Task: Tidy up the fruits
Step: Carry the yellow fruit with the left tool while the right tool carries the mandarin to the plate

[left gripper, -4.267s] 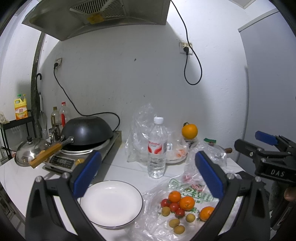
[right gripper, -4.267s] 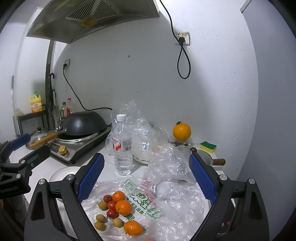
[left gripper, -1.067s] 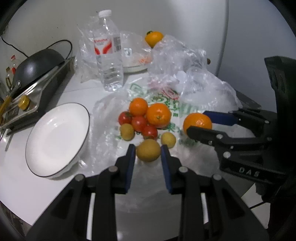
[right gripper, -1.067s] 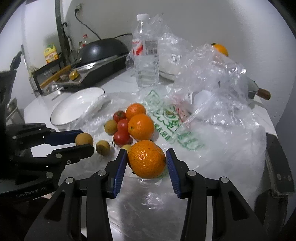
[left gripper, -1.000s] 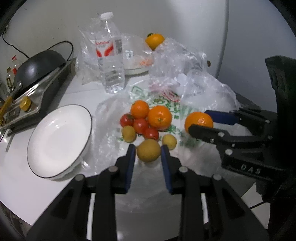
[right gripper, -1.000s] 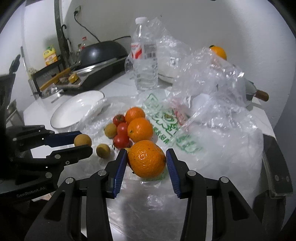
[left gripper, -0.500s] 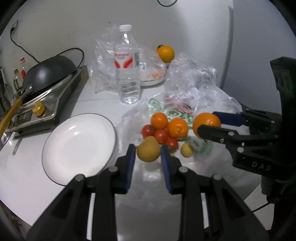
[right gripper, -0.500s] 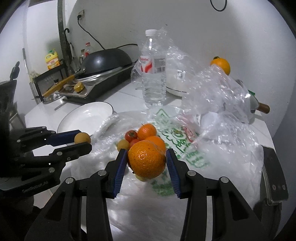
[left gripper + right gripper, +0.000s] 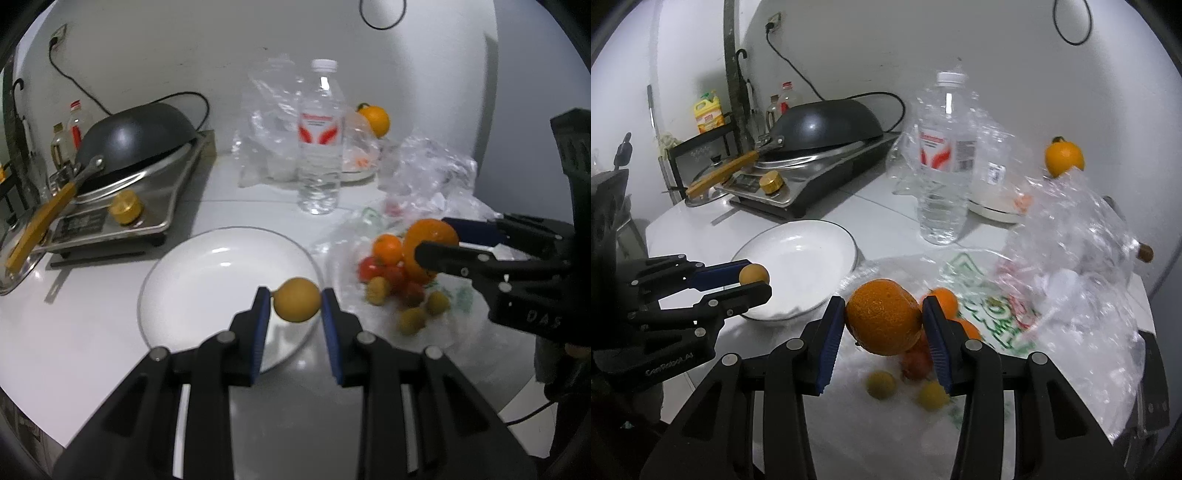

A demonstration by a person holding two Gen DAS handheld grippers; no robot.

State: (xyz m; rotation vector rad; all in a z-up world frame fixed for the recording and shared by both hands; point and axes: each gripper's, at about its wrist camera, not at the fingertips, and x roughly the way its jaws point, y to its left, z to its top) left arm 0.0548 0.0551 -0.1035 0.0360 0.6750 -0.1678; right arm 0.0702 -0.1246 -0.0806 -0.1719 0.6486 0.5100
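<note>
On the white counter (image 9: pixel 92 332), a white plate (image 9: pixel 192 280) with thin dark rim sits between the induction cooker (image 9: pixel 110 218) and a spread clear plastic bag (image 9: pixel 997 306) with green print. Left gripper (image 9: pixel 295 310) is clamped on a small yellow fruit (image 9: pixel 297 304), held in the air over the plate's near-right rim; blue pads press it on both sides. Right gripper (image 9: pixel 884 325) is clamped on a large orange (image 9: pixel 882 315), held above the bag, just in front of the loose fruit pile. In the left wrist view the right gripper (image 9: pixel 432 240) comes in from the right side with the orange (image 9: pixel 428 240) at its tips, over the pile. Pile on the bag: a smaller orange (image 9: pixel 387 248), red tomatoes (image 9: pixel 369 267), several small yellow-green fruits (image 9: pixel 412 320); some blurred. In the right wrist view two small yellow-green fruits (image 9: pixel 881 384) lie on the bag under the gripper. Clear water bottle (image 9: pixel 943 158) with a red-white label stands upright behind the plate and bag. Another orange (image 9: pixel 1063 158) sits well back near the wall, beyond crumpled clear plastic (image 9: pixel 1078 236). Black wok (image 9: pixel 823 125) with a wooden handle rests on the cooker; a brass-coloured knob (image 9: pixel 770 181) sits on the cooker's front. Yellow bottle (image 9: pixel 708 116) on a rack at far left.
</note>
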